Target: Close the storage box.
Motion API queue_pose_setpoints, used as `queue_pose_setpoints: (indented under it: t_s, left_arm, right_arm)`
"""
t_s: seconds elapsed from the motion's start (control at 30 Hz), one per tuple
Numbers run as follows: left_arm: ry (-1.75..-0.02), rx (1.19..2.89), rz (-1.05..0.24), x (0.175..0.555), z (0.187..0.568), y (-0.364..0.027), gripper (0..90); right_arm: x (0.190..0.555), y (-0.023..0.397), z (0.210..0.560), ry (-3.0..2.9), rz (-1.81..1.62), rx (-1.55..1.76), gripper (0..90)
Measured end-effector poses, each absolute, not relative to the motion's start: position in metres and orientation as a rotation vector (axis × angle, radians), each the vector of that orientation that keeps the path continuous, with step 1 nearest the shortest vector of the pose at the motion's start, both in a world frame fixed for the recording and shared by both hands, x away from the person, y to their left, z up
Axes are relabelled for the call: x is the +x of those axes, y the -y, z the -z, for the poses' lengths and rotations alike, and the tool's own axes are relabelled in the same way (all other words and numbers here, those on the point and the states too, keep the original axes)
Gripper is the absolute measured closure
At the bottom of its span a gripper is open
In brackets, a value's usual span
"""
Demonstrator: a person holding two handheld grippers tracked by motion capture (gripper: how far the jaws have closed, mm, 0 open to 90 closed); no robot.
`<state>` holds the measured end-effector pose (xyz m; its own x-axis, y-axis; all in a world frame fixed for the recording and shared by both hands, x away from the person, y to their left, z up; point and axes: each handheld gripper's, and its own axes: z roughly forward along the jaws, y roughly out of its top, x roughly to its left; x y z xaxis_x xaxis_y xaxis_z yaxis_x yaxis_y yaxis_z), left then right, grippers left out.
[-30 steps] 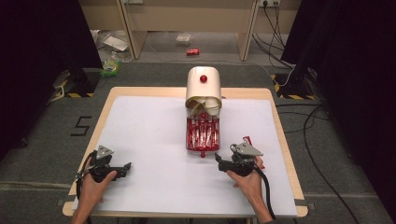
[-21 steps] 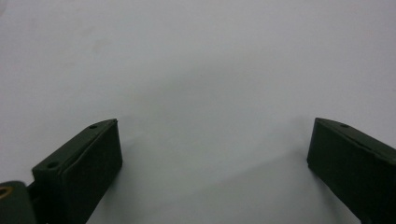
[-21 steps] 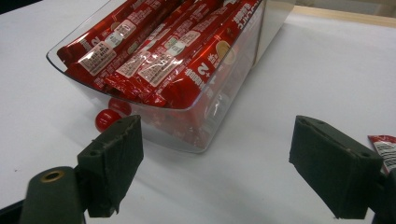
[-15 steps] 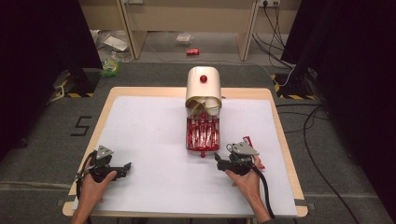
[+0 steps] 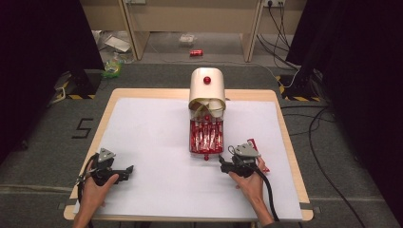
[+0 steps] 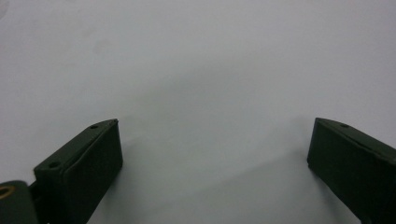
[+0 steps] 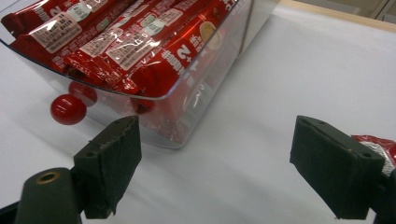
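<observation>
1. The right gripper (image 5: 227, 166) is sitting low near the table's (image 5: 142, 137) front right, its jaws standing wide apart with nothing between them.
2. Right ahead of it, the clear drawer (image 7: 205, 93) is lying pulled out of the cream box (image 5: 207, 90), and it is packed with red snack packets (image 7: 140, 42) lying side by side.
3. The drawer's red knob (image 7: 68, 109) is poking out at its front wall, just beyond the right gripper's near jaw.
4. One loose red packet (image 5: 256, 152) is lying on the white sheet just beside the right gripper, on the side away from the drawer; it is peeking out behind the jaw in the right gripper view.
5. The left gripper (image 5: 124, 172) is resting at the front left, well apart from the drawer, jaws spread over bare white sheet.
</observation>
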<state>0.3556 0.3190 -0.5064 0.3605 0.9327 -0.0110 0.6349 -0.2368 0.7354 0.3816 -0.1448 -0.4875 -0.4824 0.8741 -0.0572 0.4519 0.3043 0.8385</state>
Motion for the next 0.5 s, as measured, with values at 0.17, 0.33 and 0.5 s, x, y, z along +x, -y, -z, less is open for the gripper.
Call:
queue_pose_setpoints:
  t_s: [0.17, 0.33, 0.5]
  left_arm:
    - [-1.357, 1.969, -0.582, 0.3557, 0.5064, -0.3190, 2.5]
    - [-1.357, 1.968, -0.582, 0.3556, 0.5064, -0.3189, 2.6]
    - [-1.357, 1.969, -0.582, 0.3557, 0.5064, -0.3189, 2.5]
  right_arm:
    - [0.3833, 0.1417, 0.4887, -2.076, -1.072, 1.168, 16.1]
    - [0.3851, 0.1406, 0.4891, -2.074, -1.063, 1.171, 15.9]
    - [0.3879, 0.1404, 0.4893, -2.062, -1.072, 1.180, 15.9]
